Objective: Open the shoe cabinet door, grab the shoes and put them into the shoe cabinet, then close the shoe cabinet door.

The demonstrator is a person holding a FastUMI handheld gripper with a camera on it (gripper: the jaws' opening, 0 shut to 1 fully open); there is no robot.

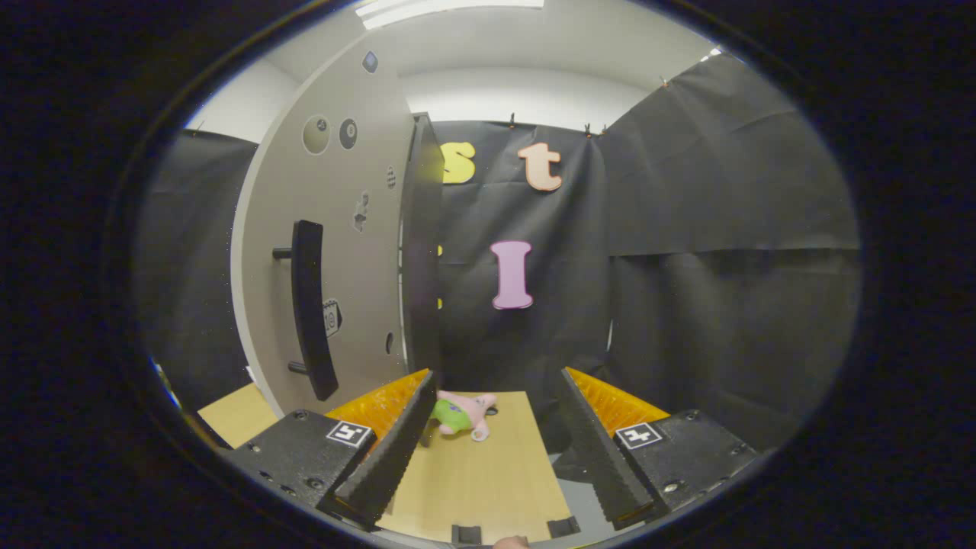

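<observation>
Step in hand: judged to be the grab-the-shoes step. The cabinet door (335,252) stands swung out, with its edge turned toward the camera, so the opening step looks done.
Tongs state: the tongs (496,442) are spread wide and hold nothing. Bare table shows in the whole gap between the two ribbed fingers (393,450).
Tongs position: raised above the wooden table (488,473), pointing toward its far edge and the black cloth wall behind it.
Shoe: a small pink-and-green soft item (463,413), taken to be the shoe, lies on the table near the far edge. It sits beyond the fingertips, close to the tip of the left finger and left of the centre of the gap. Its exact form is too small to make out.
Door: the grey door stands upright on the left of the table, just beside the left finger. Its black bar handle (311,309) faces the camera.
Cabinet interior: hidden behind the door; neither the shelf nor the opening can be assessed.
Next move, requirement: advance the tongs toward the far edge and shift them left so the shoe falls midway between the fingers, then lower to table level before closing.
Clearance note: the door edge stands near the left finger, so a leftward shift risks brushing it.
Remaining: shoe not yet gripped, not yet placed, door not yet closed.
</observation>
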